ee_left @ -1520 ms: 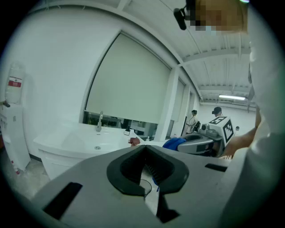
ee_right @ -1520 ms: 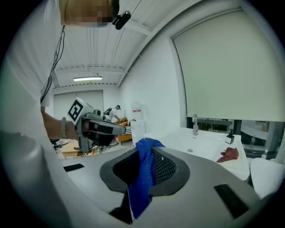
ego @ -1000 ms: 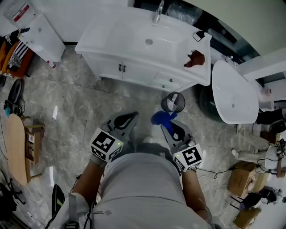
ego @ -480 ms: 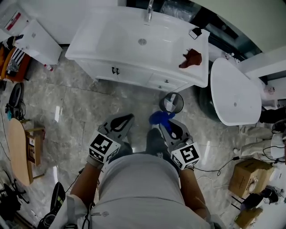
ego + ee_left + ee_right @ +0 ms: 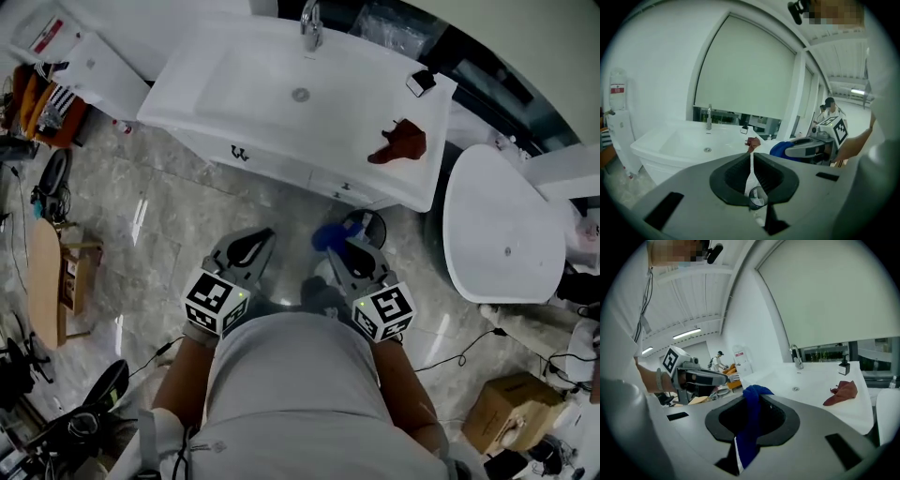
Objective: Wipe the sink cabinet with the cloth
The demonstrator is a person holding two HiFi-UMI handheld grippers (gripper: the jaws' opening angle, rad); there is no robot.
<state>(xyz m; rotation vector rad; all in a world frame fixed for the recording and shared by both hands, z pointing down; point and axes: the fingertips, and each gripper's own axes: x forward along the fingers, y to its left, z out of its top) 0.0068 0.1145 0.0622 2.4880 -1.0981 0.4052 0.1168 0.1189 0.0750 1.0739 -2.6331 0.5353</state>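
Note:
The white sink cabinet [image 5: 272, 161] stands ahead of me, with a faucet [image 5: 309, 21] at the back of its basin. My right gripper [image 5: 345, 251] is shut on a blue cloth [image 5: 328, 236], held over the floor short of the cabinet front. In the right gripper view the blue cloth [image 5: 750, 427] hangs out between the jaws of the right gripper [image 5: 752, 392]. My left gripper [image 5: 246, 249] is beside it at the same height, jaws shut with nothing in them [image 5: 751, 157]. A red-brown cloth [image 5: 398, 142] lies crumpled on the countertop's right end.
A small black dispenser [image 5: 420, 82] stands at the countertop's back right corner. A wire waste bin [image 5: 367, 225] sits on the floor under the cabinet's right end. A white rounded fixture [image 5: 502, 225] is to the right, and a white unit [image 5: 89, 61] to the left.
The sink cabinet has come closer and lower in the head view. Both grippers sit a little higher in the frame, and the blue cloth stays in the right one.

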